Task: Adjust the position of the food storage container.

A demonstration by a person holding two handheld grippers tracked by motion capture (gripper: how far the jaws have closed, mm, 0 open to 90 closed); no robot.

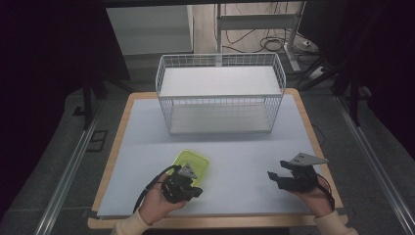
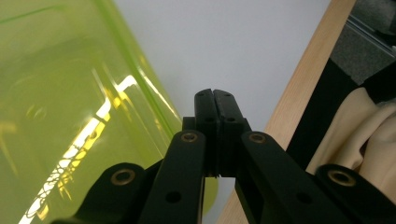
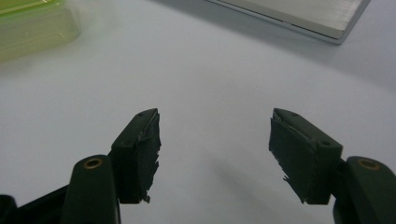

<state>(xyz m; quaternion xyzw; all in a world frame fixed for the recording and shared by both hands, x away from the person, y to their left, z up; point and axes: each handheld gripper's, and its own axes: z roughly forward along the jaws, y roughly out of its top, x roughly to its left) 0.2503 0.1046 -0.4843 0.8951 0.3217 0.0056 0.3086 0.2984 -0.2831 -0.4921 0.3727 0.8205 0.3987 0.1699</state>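
Note:
A translucent yellow-green plastic container (image 1: 192,163) lies on the white table mat, left of centre near the front. My left gripper (image 1: 198,192) sits just in front of it, pointing right along the table's front edge. In the left gripper view its jaws (image 2: 215,96) are pressed together with nothing between them, and the container (image 2: 70,116) lies close beside them on the left. My right gripper (image 1: 272,178) hovers low at the front right, pointing left. Its jaws (image 3: 215,128) stand wide apart over bare mat, with the container (image 3: 32,28) farther off at upper left.
A white wire basket (image 1: 220,95) with a flat shelf stands at the back middle of the table; its base edge (image 3: 299,14) is ahead of the right gripper. The wooden table edge (image 2: 299,93) and a cream sleeve (image 2: 369,126) lie near the left gripper.

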